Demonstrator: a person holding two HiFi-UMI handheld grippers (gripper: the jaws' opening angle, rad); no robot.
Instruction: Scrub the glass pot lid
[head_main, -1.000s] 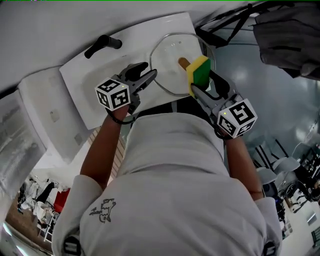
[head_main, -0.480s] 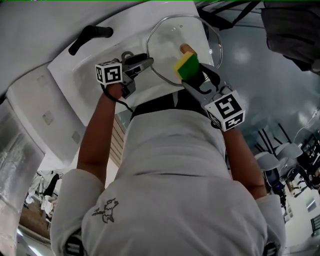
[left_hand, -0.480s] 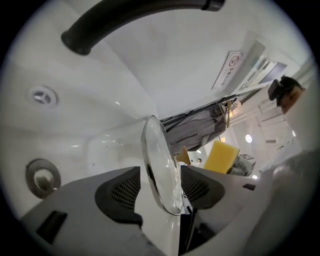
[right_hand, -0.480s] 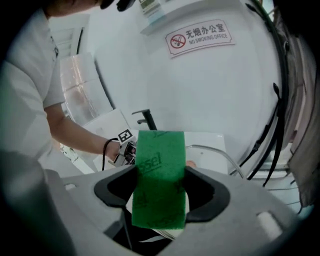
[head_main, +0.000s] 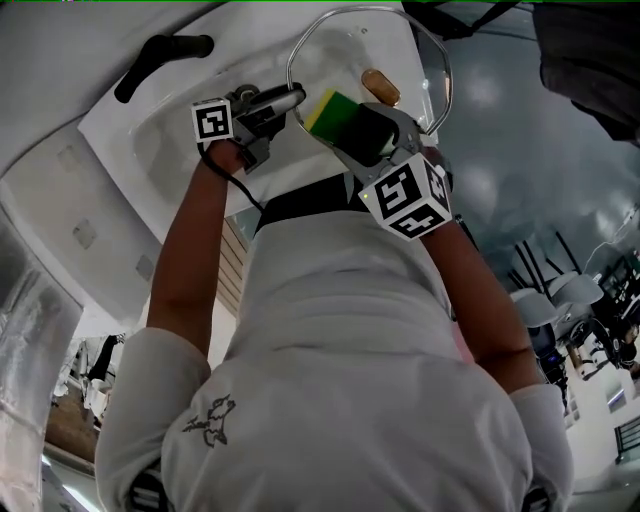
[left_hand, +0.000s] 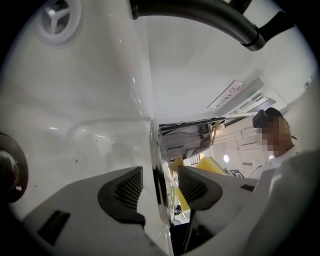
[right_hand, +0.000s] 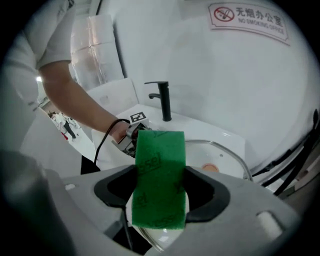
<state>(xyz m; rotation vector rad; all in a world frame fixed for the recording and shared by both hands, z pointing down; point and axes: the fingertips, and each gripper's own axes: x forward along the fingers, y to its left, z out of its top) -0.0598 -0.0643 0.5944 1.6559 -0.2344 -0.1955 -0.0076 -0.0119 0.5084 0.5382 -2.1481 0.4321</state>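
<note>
The glass pot lid (head_main: 400, 45) with a brown knob (head_main: 381, 87) stands tilted up over the white sink (head_main: 140, 140). My left gripper (head_main: 290, 98) has the lid's metal rim (left_hand: 158, 165) between its pads, and the jaws are closing on it. In the left gripper view that gripper (left_hand: 160, 187) sees the lid edge-on. My right gripper (head_main: 345, 122) is shut on a yellow and green sponge (head_main: 333, 110), just right of the left jaws at the lid's near left rim. The right gripper view shows the green face of the sponge (right_hand: 160, 175) between the pads of my right gripper (right_hand: 160, 192), with the lid (right_hand: 227, 152) behind it.
A black faucet (head_main: 160, 52) stands at the sink's back edge, also seen as the faucet (right_hand: 161, 100) in the right gripper view. The drain (left_hand: 57, 17) is far up the basin. Black cables (head_main: 470, 15) run at the right, beside a white wall.
The right gripper has carried the sponge left across the lid, from beside the knob to the left rim near the left gripper. The lid now stands more upright, with the left gripper still at its rim.
</note>
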